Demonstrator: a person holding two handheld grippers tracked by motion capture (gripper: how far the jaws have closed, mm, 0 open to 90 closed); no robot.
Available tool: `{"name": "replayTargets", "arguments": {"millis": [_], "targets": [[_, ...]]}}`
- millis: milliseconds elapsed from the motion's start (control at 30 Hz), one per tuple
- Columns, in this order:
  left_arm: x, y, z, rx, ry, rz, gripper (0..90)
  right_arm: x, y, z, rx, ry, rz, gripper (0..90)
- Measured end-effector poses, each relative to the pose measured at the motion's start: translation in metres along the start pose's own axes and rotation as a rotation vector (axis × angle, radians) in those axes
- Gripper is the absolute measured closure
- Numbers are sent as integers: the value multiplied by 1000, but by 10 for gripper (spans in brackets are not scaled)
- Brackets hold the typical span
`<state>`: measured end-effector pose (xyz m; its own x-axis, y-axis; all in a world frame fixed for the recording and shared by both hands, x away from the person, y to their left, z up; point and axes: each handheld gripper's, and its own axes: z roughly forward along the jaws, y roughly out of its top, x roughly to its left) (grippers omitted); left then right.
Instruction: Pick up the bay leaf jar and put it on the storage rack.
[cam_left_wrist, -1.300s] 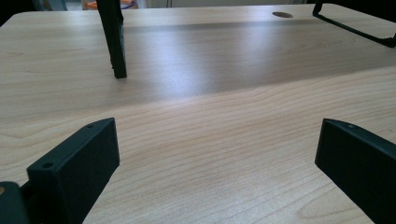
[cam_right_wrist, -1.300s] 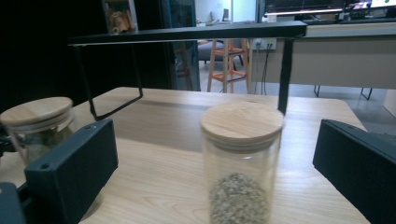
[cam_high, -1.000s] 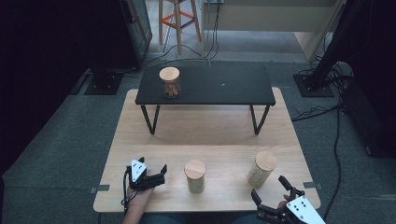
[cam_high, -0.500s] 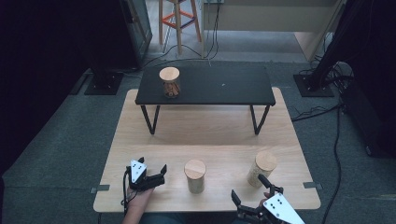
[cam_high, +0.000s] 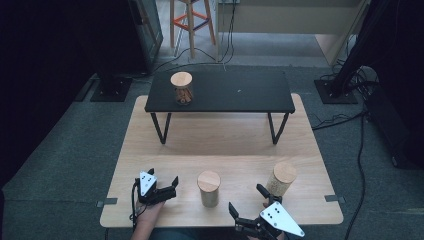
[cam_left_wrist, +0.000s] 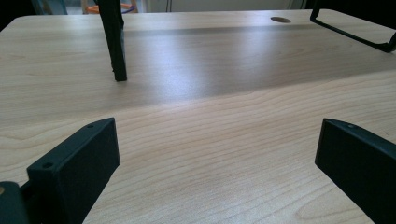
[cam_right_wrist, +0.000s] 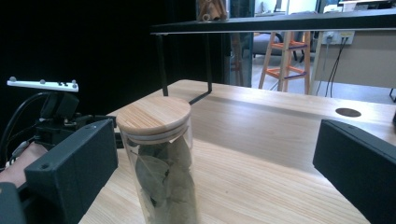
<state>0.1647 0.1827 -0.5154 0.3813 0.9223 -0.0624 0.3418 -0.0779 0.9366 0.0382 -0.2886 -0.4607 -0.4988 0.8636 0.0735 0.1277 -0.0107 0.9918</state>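
Observation:
A glass jar of dried leaves (cam_high: 208, 188) with a wooden lid stands near the front middle of the wooden table (cam_high: 225, 140). In the right gripper view this leaf jar (cam_right_wrist: 159, 158) is close, between and just beyond the jaws, nearer the left one. My right gripper (cam_high: 246, 199) is open at the front edge, turned toward that jar and touching nothing. A second lidded jar (cam_high: 282, 180) stands to its right. My left gripper (cam_high: 164, 177) rests open on the table, left of the leaf jar, with bare wood between its jaws (cam_left_wrist: 217, 140).
A low black bench (cam_high: 220, 92) stands across the table's far half with a third jar (cam_high: 181, 88) on its left end. One of its black legs (cam_left_wrist: 116, 42) rises ahead of the left gripper. Stands, cables and a wooden stool (cam_high: 192, 20) are on the floor beyond.
My right gripper has moved left along the front edge, from beside the right jar to in front of the leaf jar, and turned toward it. The left gripper has stayed put.

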Motion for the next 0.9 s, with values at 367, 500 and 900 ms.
{"name": "replayTargets", "arguments": {"millis": [367, 500, 900], "targets": [[-1, -1, 0, -3, 3, 0, 0, 6, -1, 16, 13, 33, -4, 0], [-1, -1, -1, -5, 4, -1, 0, 8, -2, 24, 24, 44, -8, 0], [-2, -3, -1, -13, 12, -2, 0, 16, -1, 48, 32, 52, -32, 0]]}}
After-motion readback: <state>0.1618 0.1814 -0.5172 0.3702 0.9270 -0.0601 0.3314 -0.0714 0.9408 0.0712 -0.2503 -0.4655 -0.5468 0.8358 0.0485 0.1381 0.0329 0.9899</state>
